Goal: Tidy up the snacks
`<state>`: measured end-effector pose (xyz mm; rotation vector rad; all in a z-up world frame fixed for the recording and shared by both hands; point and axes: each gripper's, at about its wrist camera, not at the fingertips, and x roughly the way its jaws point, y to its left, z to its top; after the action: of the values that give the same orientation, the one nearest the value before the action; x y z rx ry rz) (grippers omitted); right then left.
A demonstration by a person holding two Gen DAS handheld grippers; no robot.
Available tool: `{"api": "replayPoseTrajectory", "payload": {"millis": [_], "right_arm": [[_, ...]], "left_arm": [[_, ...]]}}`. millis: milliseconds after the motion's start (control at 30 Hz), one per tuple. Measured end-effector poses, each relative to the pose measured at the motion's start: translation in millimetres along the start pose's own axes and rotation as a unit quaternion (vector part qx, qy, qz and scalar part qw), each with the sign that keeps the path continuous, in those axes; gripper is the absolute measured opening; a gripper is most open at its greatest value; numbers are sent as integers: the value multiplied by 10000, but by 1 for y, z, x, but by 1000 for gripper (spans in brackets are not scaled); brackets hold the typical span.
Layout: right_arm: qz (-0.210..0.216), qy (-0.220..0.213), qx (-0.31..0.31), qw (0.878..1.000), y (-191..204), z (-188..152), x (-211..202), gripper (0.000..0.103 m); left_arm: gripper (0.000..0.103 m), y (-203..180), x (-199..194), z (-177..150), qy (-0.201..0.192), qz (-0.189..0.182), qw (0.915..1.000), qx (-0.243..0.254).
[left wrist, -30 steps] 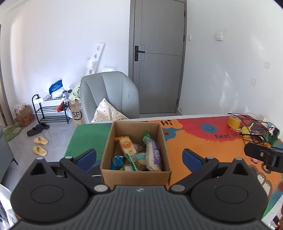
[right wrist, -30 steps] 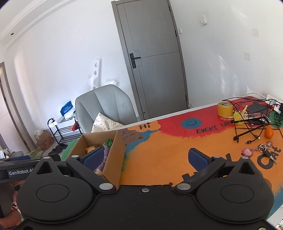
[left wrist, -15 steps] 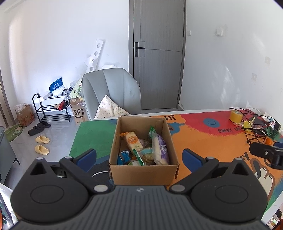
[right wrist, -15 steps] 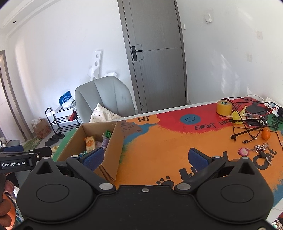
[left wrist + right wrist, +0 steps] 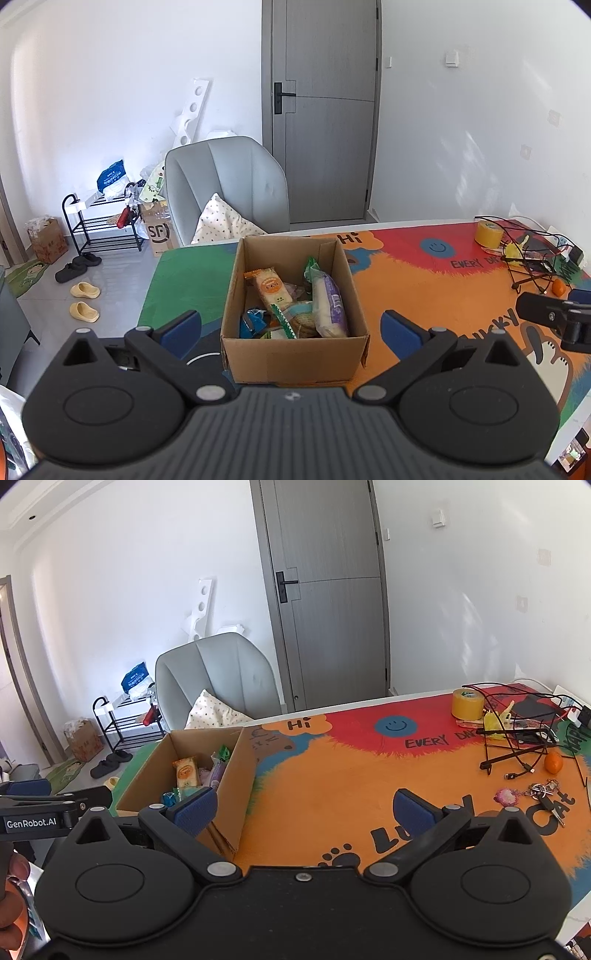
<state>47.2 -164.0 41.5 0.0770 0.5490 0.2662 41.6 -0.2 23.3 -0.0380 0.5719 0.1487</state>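
Both of your tools are spread wide and carry nothing: the left tool (image 5: 291, 326) hangs just short of the open brown cardboard box (image 5: 295, 354), its blue pads either side of the box's near wall, and the right tool (image 5: 304, 806) hangs over the orange stretch of the colourful printed mat on the table (image 5: 332, 775).

The snacks lie together inside that box, which sits near the table's left edge, where the mat turns green. Among them are an orange-labelled cracker packet (image 5: 271, 288) leaning toward the far wall, a long white and purple wrapped bar (image 5: 328, 302) along the right wall, and a blue wrapper (image 5: 253, 321) low at the near left.

No snack shows loose on the mat. That fits either a box about to be emptied and sorted or a box into which everything has been gathered, so I would not name a step. If more handling is wanted, the leaning cracker packet looks the easiest to grip by its edges.

The left view looks straight down into the box. The right view shows only its far half past the right wall, but gives you the table's right end clearly: the yellow tape roll (image 5: 467, 703), black cables (image 5: 517, 738), small orange fruit (image 5: 553, 762) and bunch of keys (image 5: 543, 792), plus the left tool's arm at its left edge.
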Motion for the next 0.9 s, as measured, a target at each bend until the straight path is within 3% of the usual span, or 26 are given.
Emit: {"api": "replayPoseTrajectory", "payload": {"millis": [900], "right_arm": [[89, 118, 42, 9999, -2, -3, 6, 103]], "left_arm": [[103, 0, 4, -1, 70, -55, 9999, 49]]}}
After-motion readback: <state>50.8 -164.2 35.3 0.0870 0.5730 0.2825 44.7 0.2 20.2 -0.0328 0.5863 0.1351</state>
